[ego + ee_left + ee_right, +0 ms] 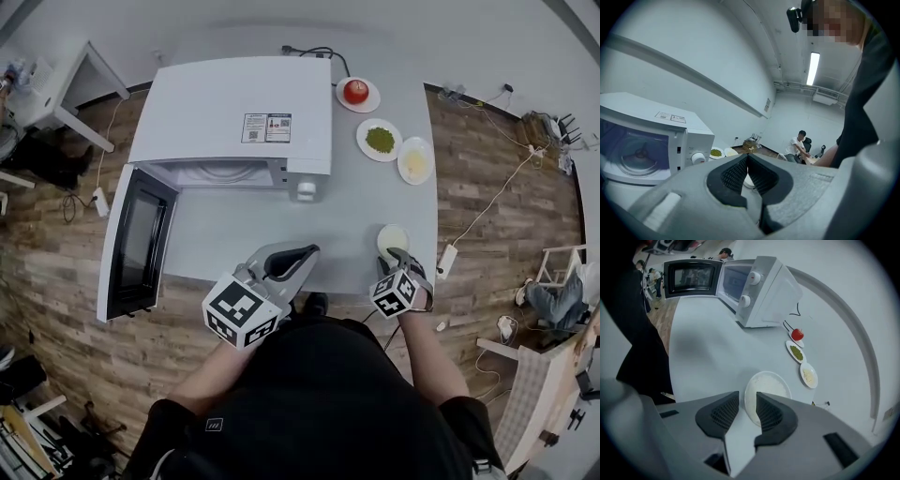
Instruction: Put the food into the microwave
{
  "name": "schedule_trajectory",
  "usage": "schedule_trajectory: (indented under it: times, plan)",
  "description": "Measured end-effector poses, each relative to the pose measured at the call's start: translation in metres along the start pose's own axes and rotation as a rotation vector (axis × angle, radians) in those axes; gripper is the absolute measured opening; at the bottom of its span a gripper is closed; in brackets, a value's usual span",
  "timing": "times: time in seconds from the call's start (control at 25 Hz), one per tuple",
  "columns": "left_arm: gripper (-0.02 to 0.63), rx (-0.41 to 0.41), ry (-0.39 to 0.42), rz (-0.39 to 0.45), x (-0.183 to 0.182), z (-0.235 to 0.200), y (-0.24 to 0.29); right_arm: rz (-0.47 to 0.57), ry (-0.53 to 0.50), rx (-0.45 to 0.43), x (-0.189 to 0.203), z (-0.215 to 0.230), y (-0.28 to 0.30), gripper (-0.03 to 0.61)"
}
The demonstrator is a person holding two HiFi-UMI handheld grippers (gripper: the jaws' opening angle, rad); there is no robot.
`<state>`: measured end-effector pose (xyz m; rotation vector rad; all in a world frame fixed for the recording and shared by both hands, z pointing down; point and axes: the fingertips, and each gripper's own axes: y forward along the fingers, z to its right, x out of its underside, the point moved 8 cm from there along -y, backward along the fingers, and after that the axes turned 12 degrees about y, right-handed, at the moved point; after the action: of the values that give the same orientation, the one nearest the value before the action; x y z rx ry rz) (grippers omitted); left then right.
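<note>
By the front edge of the table | rice plate flat, round | your right gripper jaws apart, rim between them, seen in right gripper view only | left gripper jaws together

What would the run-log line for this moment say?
microwave: door open | right gripper: jaws apart at white plate rim | left gripper: jaws together, empty

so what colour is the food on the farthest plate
Red food; head view shows it best.

White plate, near edge behind the right gripper
</note>
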<state>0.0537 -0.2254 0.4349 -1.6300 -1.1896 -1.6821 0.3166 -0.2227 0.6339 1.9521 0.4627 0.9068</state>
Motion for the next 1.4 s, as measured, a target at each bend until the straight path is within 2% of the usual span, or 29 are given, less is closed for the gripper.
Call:
schedule_trajectory:
  times: [0.24, 0.44, 0.8, 1.12, 1.4]
  plan:
    - [0.008, -0.018, -0.011, -0.024, 0.006, 0.002, -0.007, -0.022, -0.108, 0.068, 0.001, -0.003, 0.010, 0.115]
    - [0.008, -0.026, -0.017, -0.033, 0.008, 0.007, -0.010, -0.008, -0.274, 0.158, 0.006, -0.010, 0.013, 0.107]
    - [0.008, -0.027, -0.013, -0.048, 0.011, 0.024, -0.015, 0.031, -0.282, 0.167, 0.006, -0.008, 0.003, 0.084]
    - [0.008, -0.073, -0.025, -0.057, 0.019, 0.040, -0.027, 0.082, -0.290, 0.148, 0.006, -0.011, -0.011, 0.072]
    - [0.008, -0.150, -0.015, -0.070, 0.026, 0.054, -0.036, 0.226, -0.325, 0.136, -0.020, -0.009, -0.040, 0.072]
